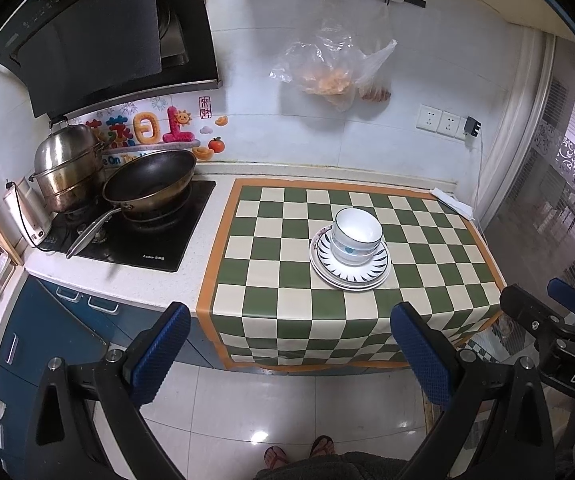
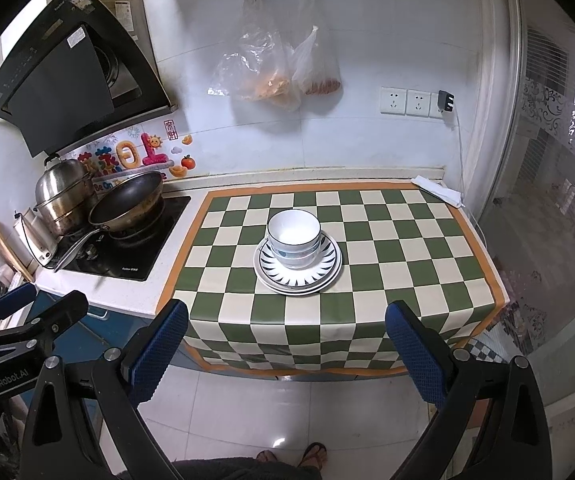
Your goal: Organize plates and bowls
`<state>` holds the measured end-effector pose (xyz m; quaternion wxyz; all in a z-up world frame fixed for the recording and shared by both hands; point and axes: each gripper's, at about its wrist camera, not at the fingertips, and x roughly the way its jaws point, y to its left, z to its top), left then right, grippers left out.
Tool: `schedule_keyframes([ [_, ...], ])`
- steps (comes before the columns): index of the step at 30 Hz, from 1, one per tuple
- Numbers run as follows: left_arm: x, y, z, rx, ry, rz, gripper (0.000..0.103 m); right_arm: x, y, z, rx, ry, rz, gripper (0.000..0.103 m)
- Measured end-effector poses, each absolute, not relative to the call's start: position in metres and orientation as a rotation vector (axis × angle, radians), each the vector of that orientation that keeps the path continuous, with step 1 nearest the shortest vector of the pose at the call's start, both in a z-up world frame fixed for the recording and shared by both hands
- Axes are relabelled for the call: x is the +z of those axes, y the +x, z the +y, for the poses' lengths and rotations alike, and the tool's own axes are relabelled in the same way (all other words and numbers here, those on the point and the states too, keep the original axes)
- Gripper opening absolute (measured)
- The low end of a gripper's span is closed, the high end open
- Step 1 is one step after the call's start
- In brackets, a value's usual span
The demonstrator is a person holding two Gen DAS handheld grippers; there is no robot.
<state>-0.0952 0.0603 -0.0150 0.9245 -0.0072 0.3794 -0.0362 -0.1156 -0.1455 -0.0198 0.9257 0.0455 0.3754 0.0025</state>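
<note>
White bowls with blue rims [image 1: 356, 238] are nested and stand on stacked plates [image 1: 371, 278] with a dark ray pattern, in the middle of the green-and-cream checkered cloth [image 1: 271, 280]. The same bowls [image 2: 294, 238] and plates [image 2: 327, 270] show in the right wrist view. My left gripper [image 1: 289, 354] is open and empty, held back from the counter's front edge above the floor. My right gripper [image 2: 285, 350] is open and empty, also back from the counter. The right gripper also shows at the edge of the left wrist view [image 1: 543, 308], and the left gripper in the right wrist view [image 2: 35, 312].
A black hob [image 1: 159, 240] at left carries a wok [image 1: 149, 184] and a steel steamer pot [image 1: 67, 168]; a white kettle [image 1: 27, 212] stands beside them. Plastic bags [image 1: 331, 68] hang on the wall. A folded white cloth [image 1: 453, 202] lies at the back right. A glass door [image 1: 547, 220] is at right.
</note>
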Motion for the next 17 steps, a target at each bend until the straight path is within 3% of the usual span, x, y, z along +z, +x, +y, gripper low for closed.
schedule_keyframes([
  [17,-0.018,-0.101,0.072,-0.064,-0.027,0.773,0.103,-0.019,-0.115,-0.141,0.008,0.089,0.768,0.101],
])
